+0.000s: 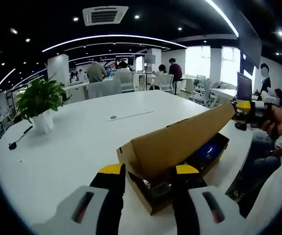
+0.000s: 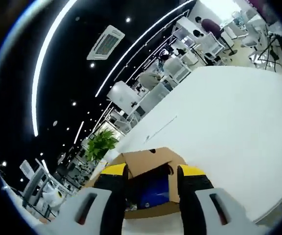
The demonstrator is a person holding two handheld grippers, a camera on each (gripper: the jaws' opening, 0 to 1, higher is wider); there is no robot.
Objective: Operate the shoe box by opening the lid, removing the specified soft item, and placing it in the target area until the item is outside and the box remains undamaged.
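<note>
The brown corrugated cardboard shoe box [image 1: 180,161] sits at the near right edge of the round white table [image 1: 72,147], its lid flap [image 1: 185,139] raised by the right claw [image 1: 246,113], though whether that claw pinches the flap's far end I cannot tell. The lid is best swung gently about its hinge, not bent, while the left claw [image 1: 148,177], jaws apart and empty, steadies the near corner. Inside lies a blue soft item [image 2: 153,192]; a potted green plant [image 1: 40,105] stands far left in a bright open office.

One shoe box [image 1: 180,147], one plant [image 1: 39,98]
</note>
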